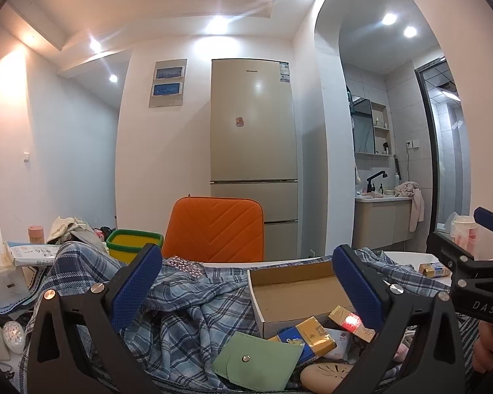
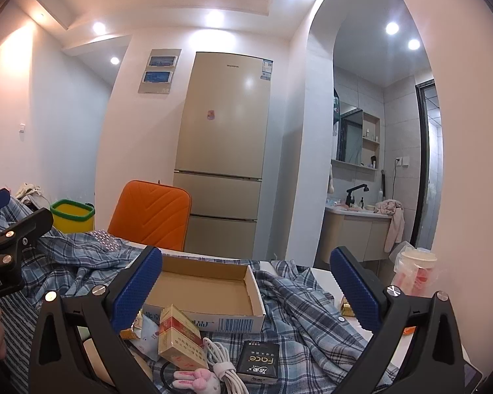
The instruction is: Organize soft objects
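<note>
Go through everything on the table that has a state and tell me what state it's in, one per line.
Left gripper: jaws open, holding nothing.
Right gripper: jaws open, holding nothing.
Plaid shirt: crumpled, spread across the table.
Cardboard box: open, empty.
Green pouch: snapped shut.
White cable: coiled and tied.

Right gripper (image 2: 246, 292) gapes above plaid shirt (image 2: 299, 308).
</note>
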### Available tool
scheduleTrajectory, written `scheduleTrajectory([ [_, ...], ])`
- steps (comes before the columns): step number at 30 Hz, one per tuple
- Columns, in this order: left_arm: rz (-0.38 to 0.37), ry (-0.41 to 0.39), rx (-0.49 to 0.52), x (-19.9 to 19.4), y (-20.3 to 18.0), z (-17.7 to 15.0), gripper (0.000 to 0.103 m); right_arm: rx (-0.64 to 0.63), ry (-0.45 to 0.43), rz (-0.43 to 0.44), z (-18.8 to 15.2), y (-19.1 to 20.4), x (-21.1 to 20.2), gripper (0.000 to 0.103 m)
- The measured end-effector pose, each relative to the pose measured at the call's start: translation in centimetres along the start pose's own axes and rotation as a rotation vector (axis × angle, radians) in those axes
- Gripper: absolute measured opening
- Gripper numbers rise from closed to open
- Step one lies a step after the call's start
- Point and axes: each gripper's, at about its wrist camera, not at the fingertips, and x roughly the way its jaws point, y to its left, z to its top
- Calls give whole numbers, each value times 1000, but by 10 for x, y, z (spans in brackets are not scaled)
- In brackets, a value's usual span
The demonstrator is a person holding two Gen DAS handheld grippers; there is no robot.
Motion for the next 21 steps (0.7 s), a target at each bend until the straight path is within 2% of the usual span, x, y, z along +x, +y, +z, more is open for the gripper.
scheduleTrajectory([
  [3,-14,21,11,4,-2,-1,103,25,-31,-19,0,-5,-7,103],
  [7,-15,57,4,10,0,-2,103,41,-23,-21,0,-8,-5,103],
  [21,-16,55,7,9,-2,1,103,40,-79,-34,2,-9,-17,103],
])
